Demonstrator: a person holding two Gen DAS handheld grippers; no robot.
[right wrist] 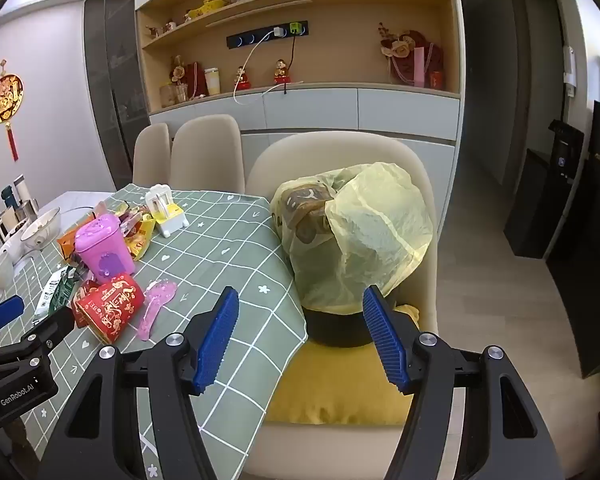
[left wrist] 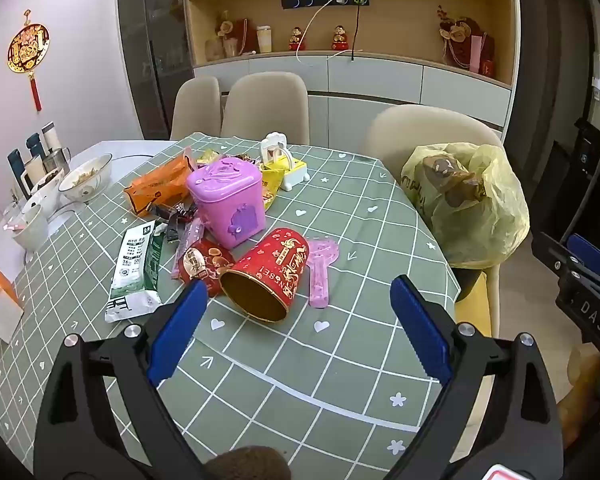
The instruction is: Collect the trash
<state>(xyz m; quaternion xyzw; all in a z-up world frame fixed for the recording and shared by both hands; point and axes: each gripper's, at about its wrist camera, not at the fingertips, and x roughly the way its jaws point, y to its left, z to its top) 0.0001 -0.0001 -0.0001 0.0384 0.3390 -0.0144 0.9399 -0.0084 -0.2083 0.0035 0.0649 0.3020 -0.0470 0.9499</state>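
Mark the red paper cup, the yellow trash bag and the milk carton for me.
red paper cup point(left wrist: 274, 264): left wrist view, printed side wall.
yellow trash bag point(right wrist: 372, 236): right wrist view, bulging front.
milk carton point(left wrist: 138, 272): left wrist view, white face.

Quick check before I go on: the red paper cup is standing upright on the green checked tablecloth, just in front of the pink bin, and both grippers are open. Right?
Not quite. The red paper cup is lying on its side, its open mouth facing the left gripper, as the left wrist view shows. The rest holds: it is on the green checked tablecloth, in front of the pink bin, and the right gripper is open too.
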